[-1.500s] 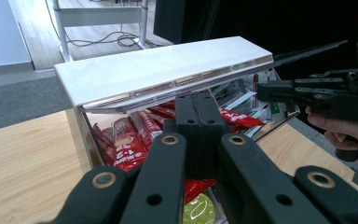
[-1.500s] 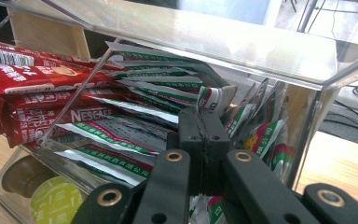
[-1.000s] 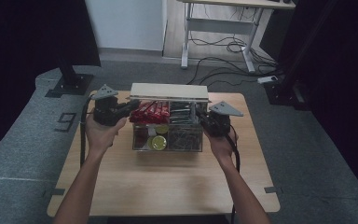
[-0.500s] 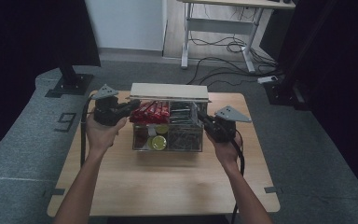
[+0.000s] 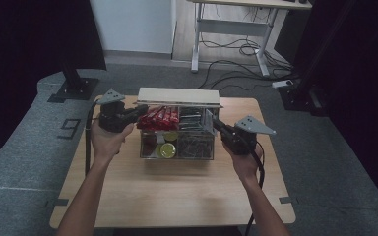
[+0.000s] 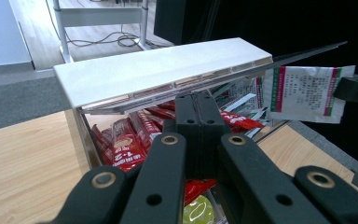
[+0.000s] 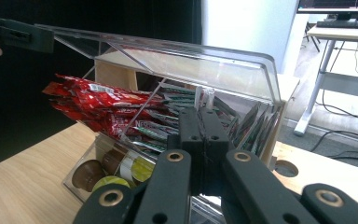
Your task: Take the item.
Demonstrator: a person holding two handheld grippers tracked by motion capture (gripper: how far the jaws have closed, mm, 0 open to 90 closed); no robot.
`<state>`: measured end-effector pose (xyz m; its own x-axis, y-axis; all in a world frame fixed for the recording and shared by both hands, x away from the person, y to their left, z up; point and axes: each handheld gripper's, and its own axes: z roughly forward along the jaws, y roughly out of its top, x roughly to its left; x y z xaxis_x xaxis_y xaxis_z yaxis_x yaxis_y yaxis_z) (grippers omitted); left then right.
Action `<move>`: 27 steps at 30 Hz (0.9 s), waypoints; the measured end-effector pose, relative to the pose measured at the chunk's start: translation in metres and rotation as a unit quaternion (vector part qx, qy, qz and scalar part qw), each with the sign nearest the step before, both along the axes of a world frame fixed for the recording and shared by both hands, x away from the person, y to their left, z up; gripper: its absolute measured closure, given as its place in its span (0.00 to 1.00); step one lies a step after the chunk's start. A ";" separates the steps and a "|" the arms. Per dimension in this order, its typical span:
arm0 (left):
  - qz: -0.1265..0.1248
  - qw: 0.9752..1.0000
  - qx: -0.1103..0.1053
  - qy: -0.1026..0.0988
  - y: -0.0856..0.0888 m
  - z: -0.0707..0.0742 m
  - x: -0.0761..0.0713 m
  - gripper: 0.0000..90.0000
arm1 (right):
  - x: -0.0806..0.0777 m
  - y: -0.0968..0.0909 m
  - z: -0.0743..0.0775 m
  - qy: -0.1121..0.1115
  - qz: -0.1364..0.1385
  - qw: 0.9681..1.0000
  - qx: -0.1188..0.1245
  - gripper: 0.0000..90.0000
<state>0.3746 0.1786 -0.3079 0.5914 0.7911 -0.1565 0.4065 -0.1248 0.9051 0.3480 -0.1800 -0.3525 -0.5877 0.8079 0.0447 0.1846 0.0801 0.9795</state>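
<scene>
A clear plastic organiser box (image 5: 177, 150) stands at the middle back of the wooden table. Its lid (image 5: 177, 96) is raised. My left gripper (image 5: 139, 109) is shut on the lid's left front corner (image 6: 158, 70) and holds it up. Under the lid lie red sachets (image 5: 157, 118), green-and-white sachets (image 7: 242, 123) and coffee pods (image 5: 167, 150). At the box's right end my right gripper (image 5: 215, 124) is shut on a white sachet (image 6: 303, 91) with red and green stripes. That sachet shows edge-on (image 7: 204, 99) at its jaw tips, above the box.
The wooden table (image 5: 177, 196) has bare room in front of the box. A round hole (image 7: 286, 168) sits in the tabletop by the box. A desk frame (image 5: 226, 29) and cables lie on the floor behind.
My right gripper has drawn slightly back toward the near right with the sachet. The left gripper and the raised lid have stayed in place.
</scene>
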 end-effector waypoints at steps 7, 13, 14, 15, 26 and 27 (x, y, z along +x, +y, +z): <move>0.001 1.000 0.000 -0.001 0.000 0.000 0.000 1.00 | -0.009 -0.008 -0.002 -0.004 0.004 1.000 0.006 1.00; 0.000 1.000 0.000 0.000 0.000 0.000 0.000 1.00 | -0.019 -0.018 -0.002 -0.012 0.006 1.000 0.016 1.00; 0.001 1.000 0.000 0.000 -0.001 0.000 0.000 1.00 | -0.021 -0.019 -0.003 -0.012 0.007 1.000 0.017 1.00; 0.000 1.000 0.000 0.000 -0.001 0.000 0.000 1.00 | -0.022 -0.020 -0.003 -0.013 0.007 1.000 0.018 1.00; -0.001 1.000 0.000 0.000 -0.002 0.000 0.000 1.00 | -0.036 -0.040 -0.007 -0.019 0.000 0.999 0.034 1.00; -0.001 1.000 0.000 0.000 -0.002 0.000 0.000 1.00 | -0.038 -0.042 -0.007 -0.020 -0.001 0.999 0.035 1.00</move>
<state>0.3746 0.1763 -0.3082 0.5925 0.7903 -0.1559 0.4059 -0.1257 0.9052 0.3103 -0.2219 -0.3594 -0.5892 0.8042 0.0777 0.1456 0.0111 0.9893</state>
